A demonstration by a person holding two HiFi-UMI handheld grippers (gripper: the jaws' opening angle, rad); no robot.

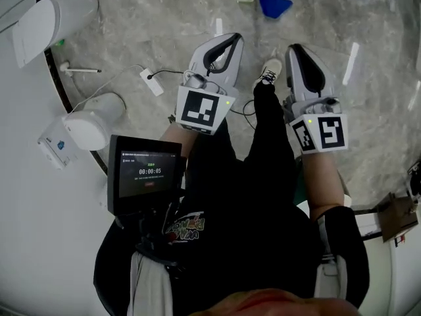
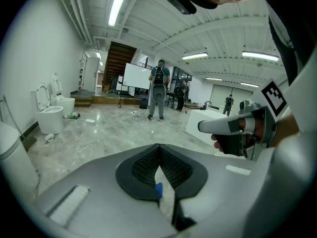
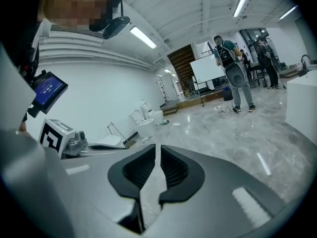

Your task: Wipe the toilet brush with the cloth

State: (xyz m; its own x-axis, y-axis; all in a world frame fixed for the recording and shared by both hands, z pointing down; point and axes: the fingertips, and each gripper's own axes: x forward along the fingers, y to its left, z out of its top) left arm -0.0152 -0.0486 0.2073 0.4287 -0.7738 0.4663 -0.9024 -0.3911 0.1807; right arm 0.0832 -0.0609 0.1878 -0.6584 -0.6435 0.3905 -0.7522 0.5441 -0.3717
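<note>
Currently, we are holding 2 grippers above the marble floor (image 1: 164,18), left gripper (image 2: 157,148) clenched empty, right gripper (image 3: 158,150) barely parted, blue cloth (image 1: 274,4) lying ahead.

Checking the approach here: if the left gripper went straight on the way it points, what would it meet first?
Most likely the marble floor, near the blue cloth; the left gripper slants down at it with nothing between. Depth is unclear.

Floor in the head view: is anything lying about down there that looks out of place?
Yes. A blue cloth lies crumpled on the bare floor. A white adapter with its cables trails loose close to the person's shoe, where it might trip someone.
</note>
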